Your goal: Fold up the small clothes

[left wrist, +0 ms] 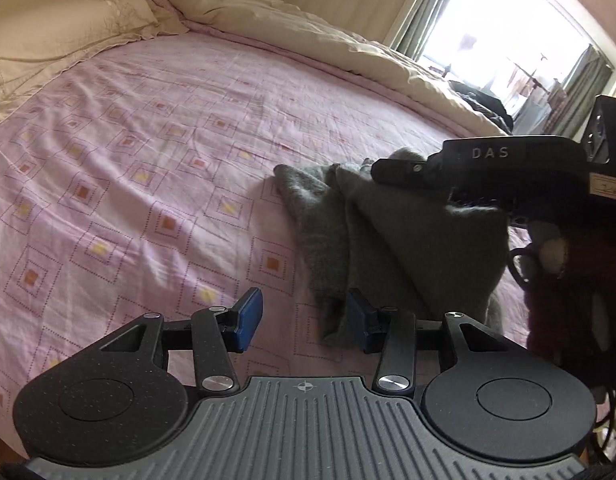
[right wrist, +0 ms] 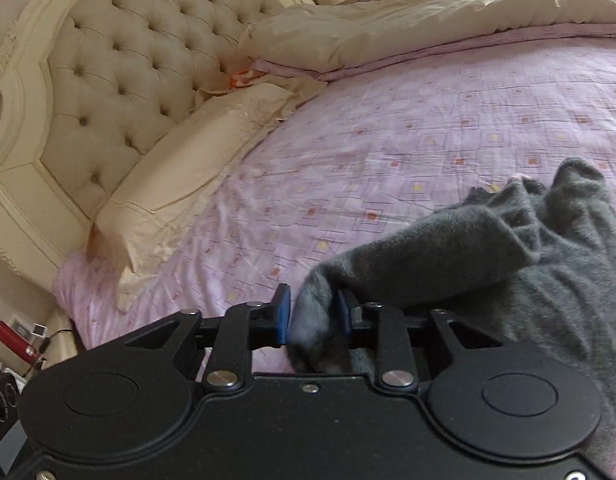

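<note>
A fuzzy grey garment (left wrist: pixel 392 236) hangs bunched above the pink patterned bedsheet (left wrist: pixel 148 152). My right gripper (right wrist: pixel 314 320) is shut on a fold of the grey garment (right wrist: pixel 488 248) and lifts it; the rest drapes to the right. The right gripper's black body (left wrist: pixel 508 172) shows in the left wrist view above the cloth. My left gripper (left wrist: pixel 304 322) is open with blue pads, low over the sheet. Its right pad (left wrist: pixel 358 320) is beside the garment's hanging lower edge, and nothing is between the pads.
Cream pillows (right wrist: pixel 188 168) and a tufted headboard (right wrist: pixel 120 60) lie at the bed's head. A cream duvet (left wrist: pixel 328 32) is bunched along the far side. A window with curtains (left wrist: pixel 508 32) is beyond. Small items sit on a nightstand (right wrist: pixel 16 336).
</note>
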A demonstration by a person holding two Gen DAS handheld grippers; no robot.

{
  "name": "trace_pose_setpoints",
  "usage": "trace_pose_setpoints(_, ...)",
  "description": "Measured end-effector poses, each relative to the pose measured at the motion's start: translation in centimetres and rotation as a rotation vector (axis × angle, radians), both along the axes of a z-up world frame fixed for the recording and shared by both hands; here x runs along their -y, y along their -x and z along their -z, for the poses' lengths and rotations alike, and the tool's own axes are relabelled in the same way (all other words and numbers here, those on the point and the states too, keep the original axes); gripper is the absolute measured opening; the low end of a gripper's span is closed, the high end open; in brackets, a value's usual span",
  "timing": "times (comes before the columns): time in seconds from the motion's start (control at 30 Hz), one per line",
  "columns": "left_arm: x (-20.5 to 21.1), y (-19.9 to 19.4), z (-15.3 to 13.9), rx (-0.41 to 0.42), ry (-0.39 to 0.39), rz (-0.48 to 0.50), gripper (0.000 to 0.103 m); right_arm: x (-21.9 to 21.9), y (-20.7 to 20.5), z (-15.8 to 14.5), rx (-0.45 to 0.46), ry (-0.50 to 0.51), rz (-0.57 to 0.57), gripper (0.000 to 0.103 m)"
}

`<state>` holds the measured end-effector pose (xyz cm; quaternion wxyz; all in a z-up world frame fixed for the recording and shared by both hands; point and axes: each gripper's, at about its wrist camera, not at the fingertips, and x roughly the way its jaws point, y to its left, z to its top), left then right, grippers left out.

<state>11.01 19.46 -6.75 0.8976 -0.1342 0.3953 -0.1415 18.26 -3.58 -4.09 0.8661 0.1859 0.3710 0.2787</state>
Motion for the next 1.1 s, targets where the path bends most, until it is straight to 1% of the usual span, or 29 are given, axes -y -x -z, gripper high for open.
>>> trace_pose_setpoints(0.07,-0.3,0.2,-0.1,-0.001,-0.006,-0.004,0.044,0.4,0.6,-1.0,0.032,-0.059,-0.02,0.047)
trace_pose_setpoints(0.13,-0.6,0.3,-0.4,0.001,-0.011,-0.002,0.044,1.4,1.2,-2.5,0.08,-0.09,-0.015,0.047)
trace_pose_setpoints(0.2,-0.5,0.6,-1.1,0.023,-0.016,0.005,0.044,3.3,1.8,-3.7,0.118,-0.112,0.019,0.048)
trace_pose_setpoints(0.23,-0.3,0.8,-1.7,0.039,-0.02,0.011,0.044,4.4,2.1,-4.1,0.13,-0.12,0.043,0.051)
trace_pose_setpoints(0.3,0.4,0.8,-3.0,0.081,-0.031,0.026,0.044,6.6,2.7,-4.6,0.147,-0.111,0.099,0.051)
trace_pose_setpoints(0.37,1.3,0.9,-4.4,0.129,-0.043,0.044,0.044,8.6,3.3,-4.5,0.157,-0.072,0.16,0.051)
trace_pose_setpoints(0.47,3.1,0.6,-5.6,0.184,-0.047,0.092,0.045,11.3,4.1,-3.5,0.137,-0.031,0.233,0.051)
trace_pose_setpoints(0.53,4.7,0.0,-5.8,0.198,-0.047,0.138,0.045,12.6,4.8,-2.6,0.118,0.0,0.265,0.051)
trace_pose_setpoints(0.7,8.6,-2.5,-3.8,0.2,-0.077,0.246,0.045,13.7,5.3,-0.7,0.085,0.051,0.279,0.051)
trace_pose_setpoints(0.77,9.6,-3.6,-2.8,0.194,-0.107,0.26,0.045,13.9,5.0,-0.4,0.083,0.051,0.275,0.051)
trace_pose_setpoints(0.83,10.0,-4.9,-1.7,0.193,-0.113,0.262,0.045,13.6,4.2,-0.2,0.08,0.041,0.258,0.051)
trace_pose_setpoints(0.87,10.0,-5.6,-0.8,0.178,-0.121,0.252,0.045,13.3,3.8,0.0,0.082,0.041,0.247,0.051)
trace_pose_setpoints(0.9,9.8,-6.6,0.2,0.141,-0.134,0.241,0.045,12.8,3.3,0.1,0.086,0.046,0.232,0.051)
trace_pose_setpoints(0.93,9.6,-7.6,1.0,0.105,-0.134,0.235,0.044,12.4,2.7,0.2,0.088,0.051,0.217,0.051)
trace_pose_setpoints(0.97,9.3,-8.2,1.6,0.091,-0.116,0.23,0.045,11.9,2.1,0.3,0.088,0.055,0.2,0.051)
trace_pose_setpoints(1.0,8.9,-8.8,2.1,0.093,-0.085,0.224,0.045,11.4,1.3,0.5,0.085,0.061,0.184,0.051)
trace_pose_setpoints(1.1,8.5,-9.9,2.1,0.078,-0.054,0.217,0.044,10.3,-1.0,1.5,0.074,0.084,0.151,0.051)
